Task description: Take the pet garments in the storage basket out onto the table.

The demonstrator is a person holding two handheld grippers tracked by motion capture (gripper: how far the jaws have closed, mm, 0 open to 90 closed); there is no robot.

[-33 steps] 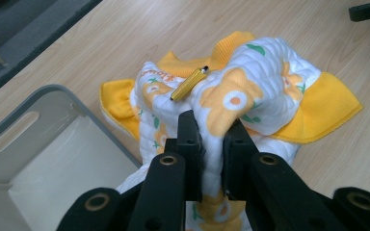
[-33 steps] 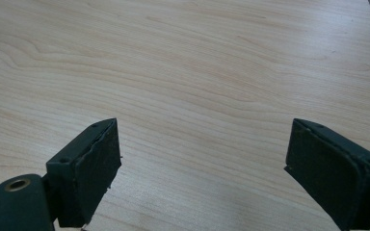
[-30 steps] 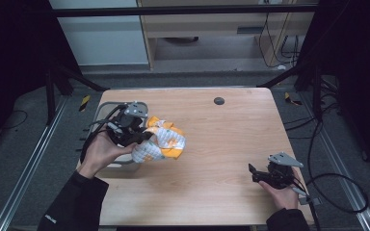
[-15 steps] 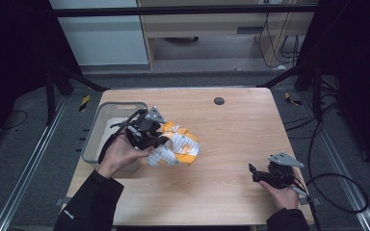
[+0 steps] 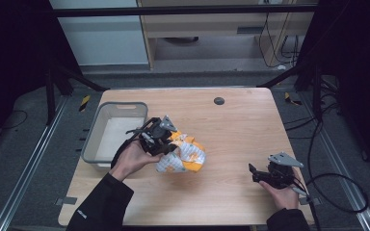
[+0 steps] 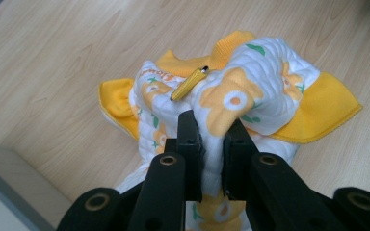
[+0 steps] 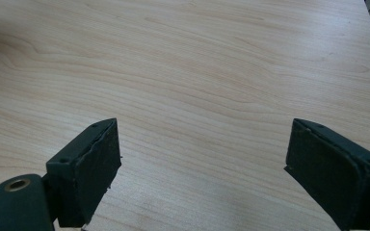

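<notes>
High view shows the left gripper [image 5: 160, 139], jaws clamped on the quilted yellow-flowered garment [image 5: 185, 155], has carried it out of the grey bin [image 5: 96, 134] onto mid-table, so laying it out comes next, while the right gripper [image 5: 265, 174] waits wide open

1. Bare wood is seen across the table [image 5: 241, 125] between the two grippers.
2. The left edge is blocked by a grey bin [image 5: 107, 137].
3. The middle-left is occupied by a bunched yellow garment [image 5: 185, 154].
4. A small dark disc [image 5: 218, 100] lies near the far edge.
</notes>
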